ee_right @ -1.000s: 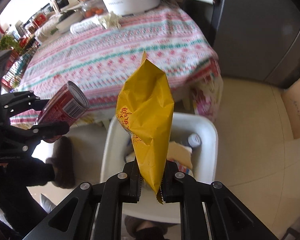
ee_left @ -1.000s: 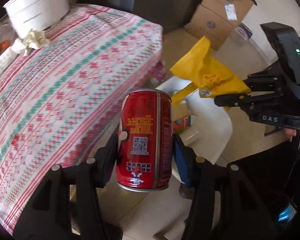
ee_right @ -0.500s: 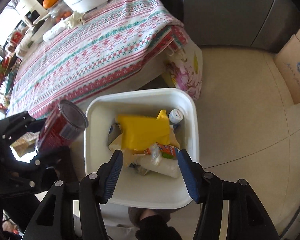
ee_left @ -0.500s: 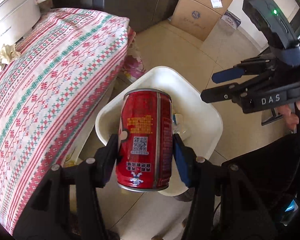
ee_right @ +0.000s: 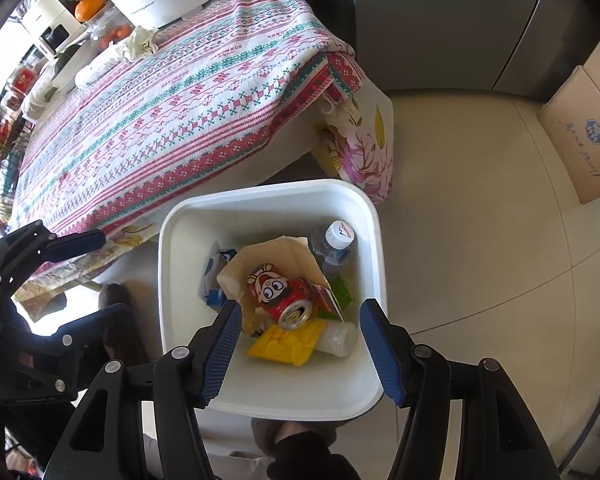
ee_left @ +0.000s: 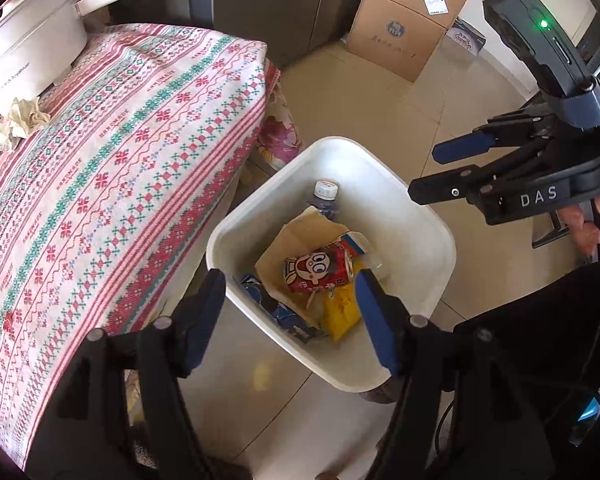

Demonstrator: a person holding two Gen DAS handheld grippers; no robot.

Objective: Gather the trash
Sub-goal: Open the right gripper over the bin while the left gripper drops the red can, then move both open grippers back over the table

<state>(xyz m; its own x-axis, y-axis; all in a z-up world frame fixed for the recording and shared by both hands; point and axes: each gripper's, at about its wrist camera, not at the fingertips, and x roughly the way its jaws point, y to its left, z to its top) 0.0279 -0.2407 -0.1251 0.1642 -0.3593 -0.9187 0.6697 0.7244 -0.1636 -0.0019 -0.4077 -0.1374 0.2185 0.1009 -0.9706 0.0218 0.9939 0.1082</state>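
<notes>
Can [ee_right: 281, 295] mouth: right-wrist view only | left-wrist view: side (cartoon face)

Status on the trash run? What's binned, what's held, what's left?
Done: the red drink can and yellow snack bag lie in the white plastic bin, beside a capped clear bottle. In hand: nothing; left gripper and right gripper hang over the bin, jaws opening, empty. Left: the crumpled tissue on the patterned tablecloth.
</notes>
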